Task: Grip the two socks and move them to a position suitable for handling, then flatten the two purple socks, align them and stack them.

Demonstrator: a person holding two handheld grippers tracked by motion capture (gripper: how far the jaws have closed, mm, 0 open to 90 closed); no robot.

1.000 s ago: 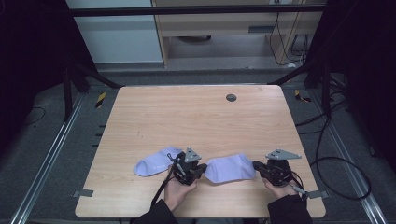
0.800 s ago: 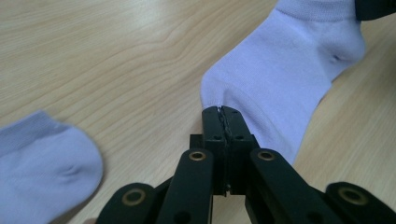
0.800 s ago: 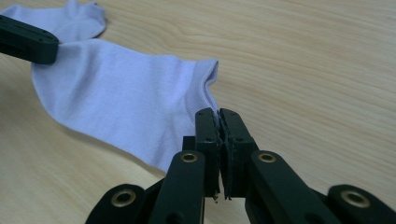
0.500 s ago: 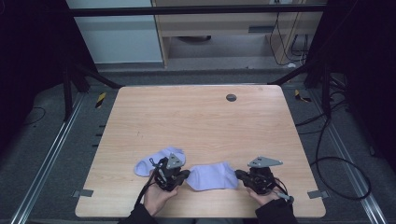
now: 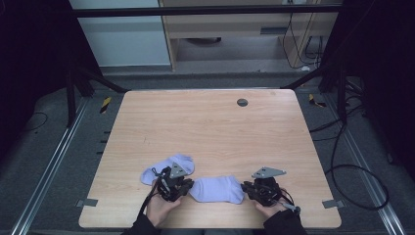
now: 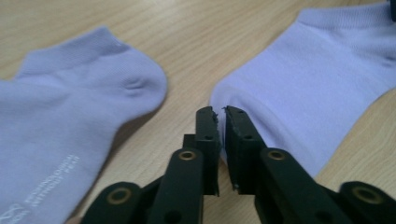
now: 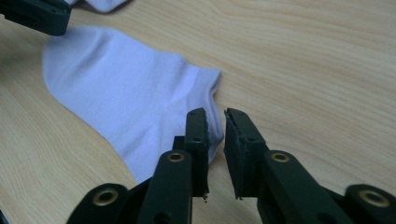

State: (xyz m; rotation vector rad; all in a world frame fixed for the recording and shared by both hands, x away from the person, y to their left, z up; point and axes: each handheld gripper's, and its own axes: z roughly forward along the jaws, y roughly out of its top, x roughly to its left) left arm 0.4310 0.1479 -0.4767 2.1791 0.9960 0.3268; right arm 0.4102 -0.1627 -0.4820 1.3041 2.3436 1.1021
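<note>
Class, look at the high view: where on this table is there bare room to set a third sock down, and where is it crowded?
Free: the whole wooden table beyond the socks, up to the dark round spot near the far edge. Crowded: the near edge, where the left sock, left gripper, right sock and right gripper stand in a row.
</note>
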